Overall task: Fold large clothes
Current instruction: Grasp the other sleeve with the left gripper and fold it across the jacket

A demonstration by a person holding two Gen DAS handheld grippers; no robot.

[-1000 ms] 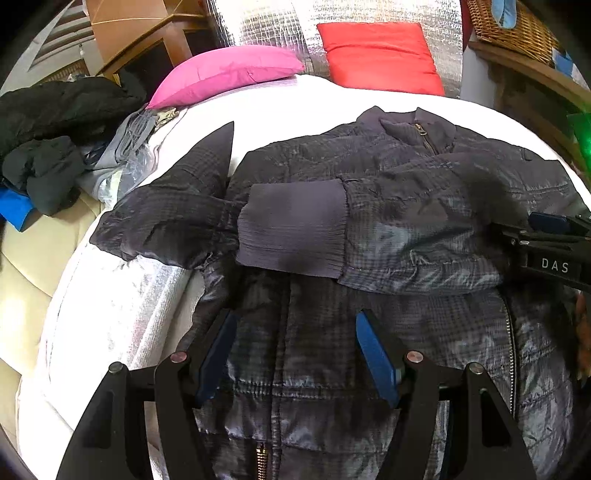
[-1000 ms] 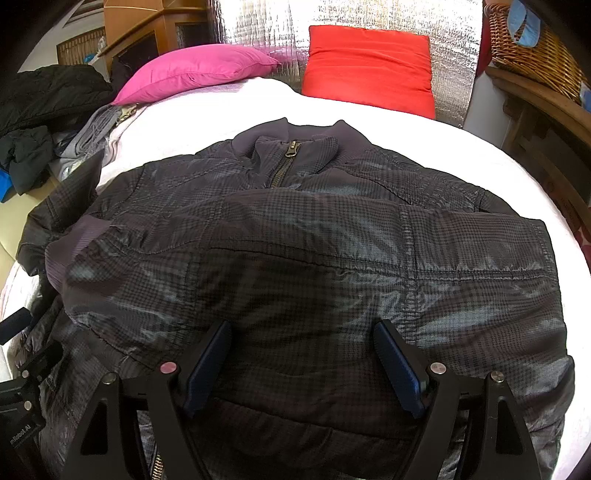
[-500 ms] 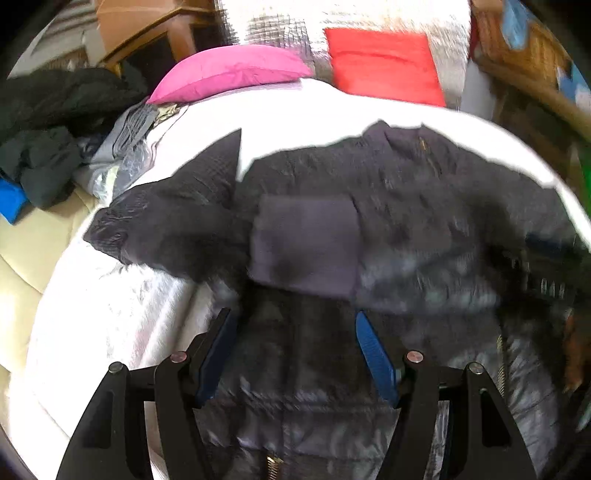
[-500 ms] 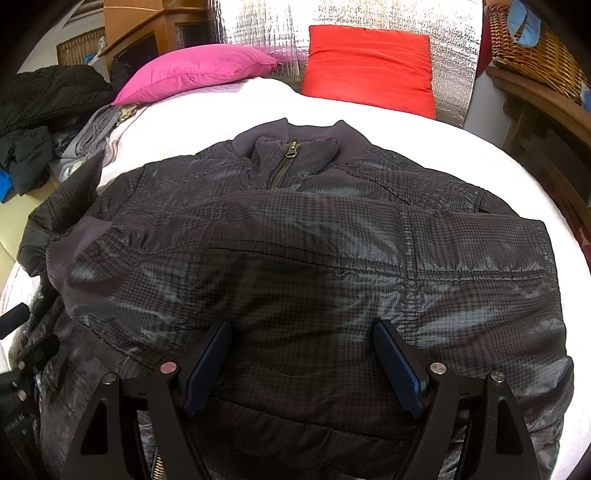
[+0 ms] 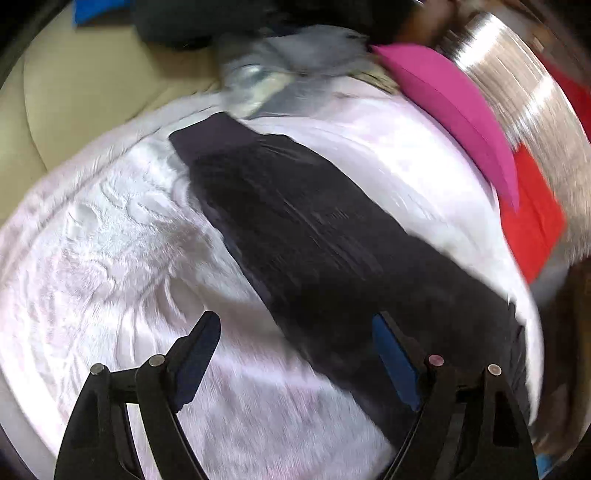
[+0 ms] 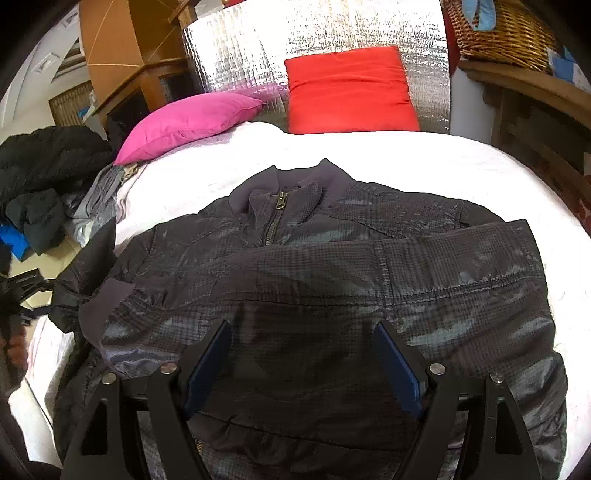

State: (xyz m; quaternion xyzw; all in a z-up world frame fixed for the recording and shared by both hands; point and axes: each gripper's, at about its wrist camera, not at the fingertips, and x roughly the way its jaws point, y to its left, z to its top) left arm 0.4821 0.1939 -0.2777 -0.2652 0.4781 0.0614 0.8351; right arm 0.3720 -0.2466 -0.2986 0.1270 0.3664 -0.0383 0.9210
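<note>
A dark checked padded jacket (image 6: 332, 280) lies front up on the white bedspread (image 6: 406, 158), zipped, with its right sleeve folded across the chest. Above its lower body my right gripper (image 6: 303, 354) hangs open and holds nothing. The left wrist view is blurred by motion. It shows the jacket's other sleeve (image 5: 295, 229) stretched out over the bedspread (image 5: 103, 236), cuff toward the far left. My left gripper (image 5: 295, 350) hovers over the sleeve's near end. Its jaws are opening, and the sleeve's edge shows between them without being pinched.
A pink pillow (image 6: 188, 122) and a red pillow (image 6: 351, 92) lean on a silver foil headboard (image 6: 314, 40). Dark clothes (image 6: 44, 166) are piled left of the bed. A wicker basket (image 6: 502, 33) sits on wooden furniture (image 6: 535, 107) at the right.
The left gripper has swung left from the jacket's body to the outstretched sleeve, rolling as it went, and its jaws stand wider. The right gripper has lifted slightly; the jacket lies as before.
</note>
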